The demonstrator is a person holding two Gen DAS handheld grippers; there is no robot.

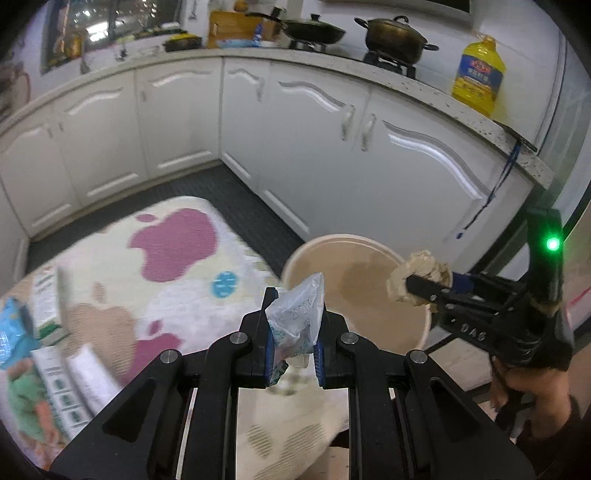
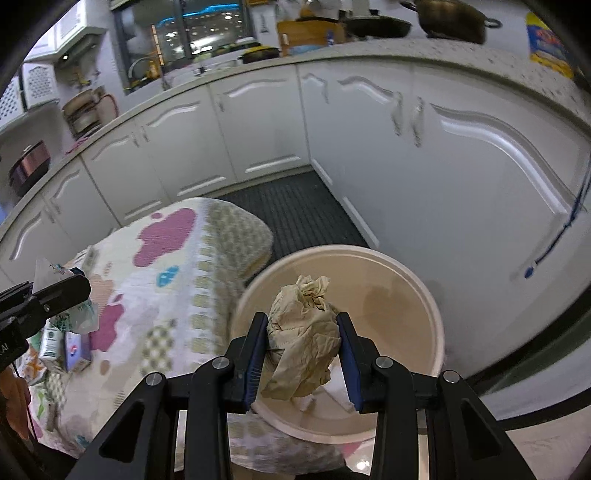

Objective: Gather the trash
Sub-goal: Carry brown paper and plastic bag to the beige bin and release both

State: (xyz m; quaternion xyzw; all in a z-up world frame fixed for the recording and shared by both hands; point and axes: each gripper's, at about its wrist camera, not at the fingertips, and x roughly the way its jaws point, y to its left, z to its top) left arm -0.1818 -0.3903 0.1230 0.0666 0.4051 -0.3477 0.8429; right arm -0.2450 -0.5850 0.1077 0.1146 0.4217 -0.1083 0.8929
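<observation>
Kitchen floor, white cabinets on two sides, beige bin standing open just in front of them.

Left gripper clamped tight on a crumpled clear wrapper, blue pads pressing its sides, wrapper sticking up above the fingertips; held just beside the bin's near rim, over the edge of a patterned cloth. In the right wrist view, same gripper at far left, away from the bin, wrapper poking out at its tip.

Right gripper closed on a wad of brown paper, jaws partway apart around its bulk, pads dented into it; held directly above the bin's mouth. In the left wrist view, that gripper reaching in from the right over the bin's far rim, wad bulging past its fingers, green light glowing on its body, a bare hand below.

Bin interior bare where visible, a darker stain on its inner wall.

More litter left of the bin on the cloth: cartons, a small box, colourful packets, blurred.

On the counter behind the bin: yellow oil jug, dark pot, wok.
</observation>
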